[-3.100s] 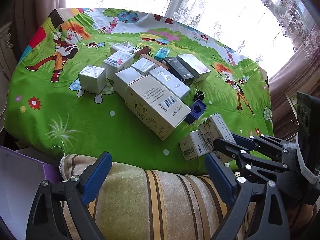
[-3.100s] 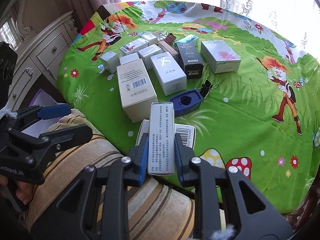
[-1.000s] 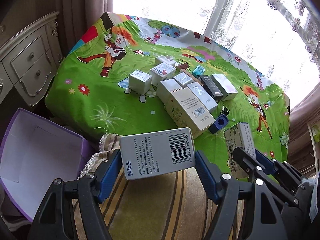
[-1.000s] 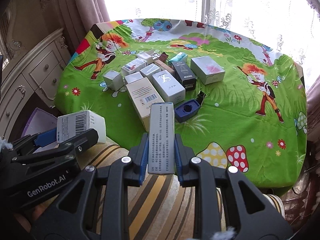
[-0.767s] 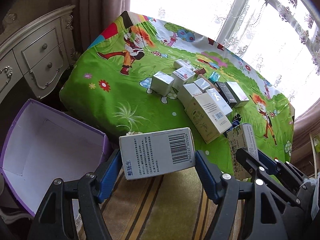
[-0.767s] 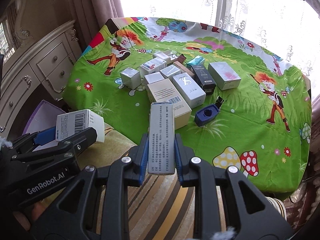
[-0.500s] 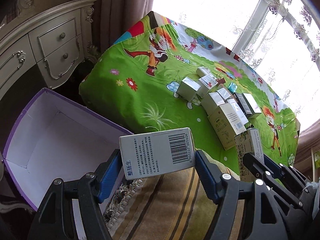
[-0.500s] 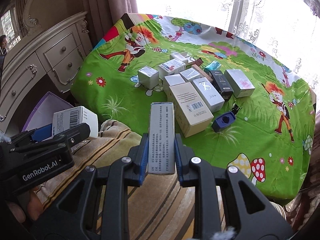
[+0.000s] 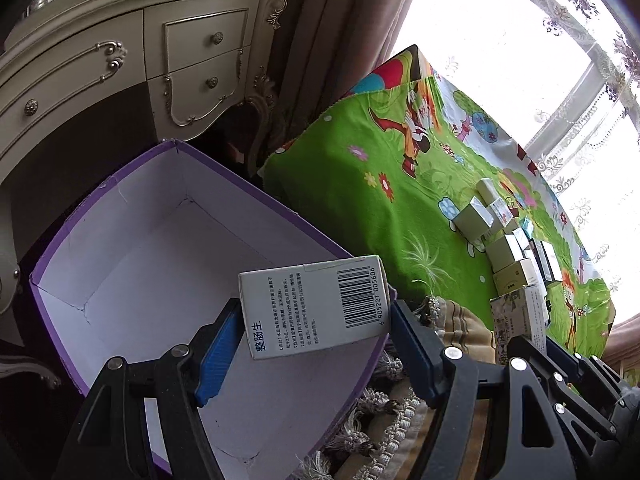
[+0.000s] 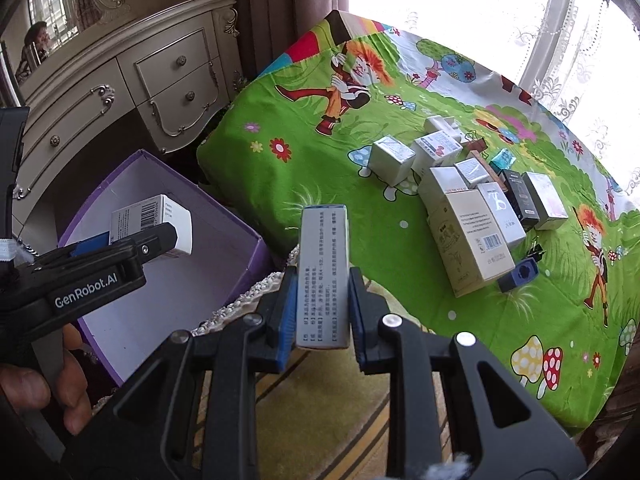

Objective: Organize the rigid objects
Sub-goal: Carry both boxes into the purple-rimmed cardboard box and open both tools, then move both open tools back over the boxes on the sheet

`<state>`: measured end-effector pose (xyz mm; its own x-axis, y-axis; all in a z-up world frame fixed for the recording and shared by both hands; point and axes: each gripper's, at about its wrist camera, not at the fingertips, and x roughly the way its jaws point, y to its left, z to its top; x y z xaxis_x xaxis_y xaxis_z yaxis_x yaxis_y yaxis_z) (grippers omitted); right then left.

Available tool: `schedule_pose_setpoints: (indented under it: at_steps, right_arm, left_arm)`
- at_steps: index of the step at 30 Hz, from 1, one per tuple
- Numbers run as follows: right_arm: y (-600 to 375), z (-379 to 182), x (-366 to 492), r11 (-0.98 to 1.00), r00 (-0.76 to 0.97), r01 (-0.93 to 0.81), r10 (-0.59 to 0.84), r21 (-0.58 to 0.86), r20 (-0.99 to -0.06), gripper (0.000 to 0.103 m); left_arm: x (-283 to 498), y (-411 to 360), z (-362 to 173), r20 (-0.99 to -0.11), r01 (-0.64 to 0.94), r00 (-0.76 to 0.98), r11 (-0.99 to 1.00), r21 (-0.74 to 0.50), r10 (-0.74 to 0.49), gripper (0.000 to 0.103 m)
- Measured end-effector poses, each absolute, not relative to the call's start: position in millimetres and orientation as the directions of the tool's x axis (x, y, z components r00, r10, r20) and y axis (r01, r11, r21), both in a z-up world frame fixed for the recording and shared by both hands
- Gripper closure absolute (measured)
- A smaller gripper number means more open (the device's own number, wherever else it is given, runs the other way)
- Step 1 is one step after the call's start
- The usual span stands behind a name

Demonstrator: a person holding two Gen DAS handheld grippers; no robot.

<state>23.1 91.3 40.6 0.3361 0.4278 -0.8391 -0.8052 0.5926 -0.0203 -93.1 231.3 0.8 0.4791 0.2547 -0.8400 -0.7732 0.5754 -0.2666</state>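
The left gripper (image 9: 308, 344) is clamped on a white barcode carton (image 9: 316, 308), its blue pads pressing the two short ends, so the carton's long axis runs crosswise between the fingers with the barcode face toward the camera. It hangs in the air over the near right part of the open purple storage box (image 9: 80, 216); in the right wrist view the same carton (image 10: 154, 220) sits above the box's white interior (image 10: 192, 280), clear of the walls. No contents show on the visible part of the box floor.

The right gripper (image 10: 322, 300) is closed on a slim grey-white carton (image 10: 324, 276), gripped by its narrow sides, long axis pointing straight forward along the fingers, a blue-edged end farthest out. It is held above the fringed striped cloth (image 10: 320, 400), between the box and the table.

The rest of the boxes lie clustered on the green cartoon tablecloth (image 10: 304, 176): a large cream carton (image 10: 468, 236) lying flat nearest the table edge, a small silver cube box (image 10: 392, 158) at the left of the group, a black carton (image 10: 520, 198) beside a pale one, and a blue sharpener-like piece (image 10: 520, 274) near the cream carton. The box stands just beside the table's draped edge, with a carved cream dresser (image 9: 120, 68) behind it.
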Motion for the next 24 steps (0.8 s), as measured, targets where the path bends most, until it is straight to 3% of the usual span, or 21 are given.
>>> schedule_pose_setpoints:
  at_steps: [11,13,15,17,24]
  right_arm:
    - [167,9,-17,0.402,0.111,-0.912,0.420,0.075,-0.901,0.075]
    - [173,1,-19,0.386,0.083,-0.919,0.399,0.086,-0.913,0.069]
    - [175,-4,-17,0.381,0.050,-0.917,0.399,0.116,-0.916,0.040]
    - [175,-5,-14,0.391,0.040,-0.911,0.404,0.134,-0.914,0.022]
    - [162,-1,5,0.446,0.091,-0.888,0.410,0.112,-0.907,0.019]
  left_arm:
    - [-143,281,-25,-0.871,-0.867,0.398,0.429,-0.254,0.289,0.028]
    - [-145,286,-31,-0.879,-0.876,0.384,0.412,-0.250,0.282,0.028]
    - [-146,290,-37,-0.886,-0.884,0.373,0.395,-0.249,0.277,0.025]
    - [-143,294,-44,-0.895,-0.889,0.357,0.393,-0.237,0.267,0.022]
    - [-111,296,-64,-0.918,-0.863,0.331,0.462,-0.202,0.217,0.020]
